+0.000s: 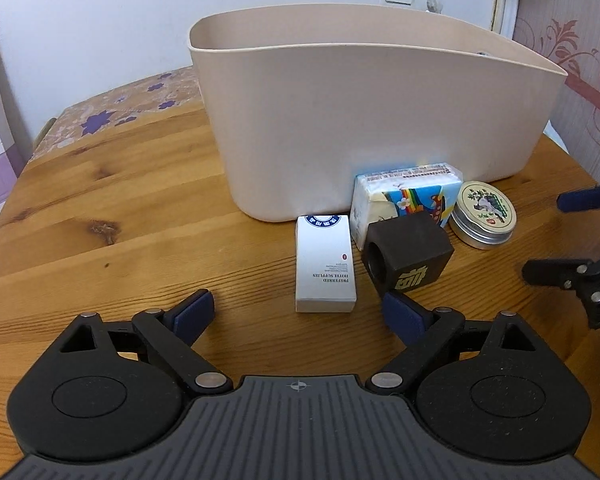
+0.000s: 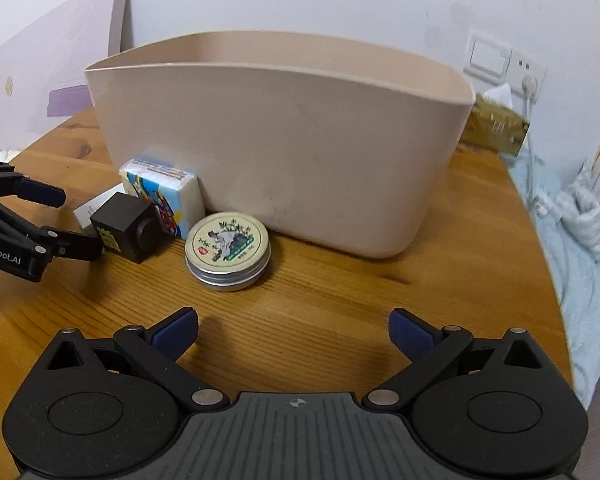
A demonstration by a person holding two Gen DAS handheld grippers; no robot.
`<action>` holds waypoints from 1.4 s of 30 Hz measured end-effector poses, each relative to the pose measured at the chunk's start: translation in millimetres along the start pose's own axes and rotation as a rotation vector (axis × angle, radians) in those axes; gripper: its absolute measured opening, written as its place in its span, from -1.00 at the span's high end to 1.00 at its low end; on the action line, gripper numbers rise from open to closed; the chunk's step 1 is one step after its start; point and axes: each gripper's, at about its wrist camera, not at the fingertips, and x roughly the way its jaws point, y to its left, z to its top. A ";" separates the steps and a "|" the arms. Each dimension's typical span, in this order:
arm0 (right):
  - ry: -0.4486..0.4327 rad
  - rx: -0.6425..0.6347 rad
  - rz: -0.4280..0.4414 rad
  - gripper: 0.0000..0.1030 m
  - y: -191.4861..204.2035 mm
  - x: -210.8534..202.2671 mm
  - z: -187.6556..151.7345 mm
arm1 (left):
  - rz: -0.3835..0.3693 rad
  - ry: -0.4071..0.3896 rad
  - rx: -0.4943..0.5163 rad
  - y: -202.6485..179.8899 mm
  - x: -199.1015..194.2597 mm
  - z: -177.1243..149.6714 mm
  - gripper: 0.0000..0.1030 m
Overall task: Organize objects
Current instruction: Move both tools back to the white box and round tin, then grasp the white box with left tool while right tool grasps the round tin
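Hovering low, left gripper spread wide before white box and dark cube, clustered against beige bin mid-table. Right gripper likewise spread, facing tin. Best centre on one item, avoiding neighbours.

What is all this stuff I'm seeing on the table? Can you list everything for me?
bin: 1, beige, middle of the table, its inside hidden
white box: 1, white with a blue seal, lying flat in front of the bin
tissue pack: 1, white and blue with a rainbow print, leaning on the bin
cube: 1, dark brown with a round hole, in front of the tissue pack
tin: 1, silver with a cream picture lid, right of the tissue pack
table: 1, wooden
left gripper: 1, black with blue pads, open, near the white box
right gripper: 1, same, open, short of the tin
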 end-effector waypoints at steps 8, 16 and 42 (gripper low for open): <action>-0.034 0.035 -0.012 -1.00 2.5 3.6 -2.1 | -0.008 -0.049 -0.024 4.7 6.6 -2.6 -1.00; -0.064 0.057 -0.032 -1.00 7.8 6.8 -2.2 | -0.034 -0.041 -0.006 11.5 14.8 2.9 -1.00; -0.112 0.094 -0.066 -1.00 23.8 18.7 5.3 | -0.031 -0.097 -0.002 19.7 16.0 -3.7 -1.00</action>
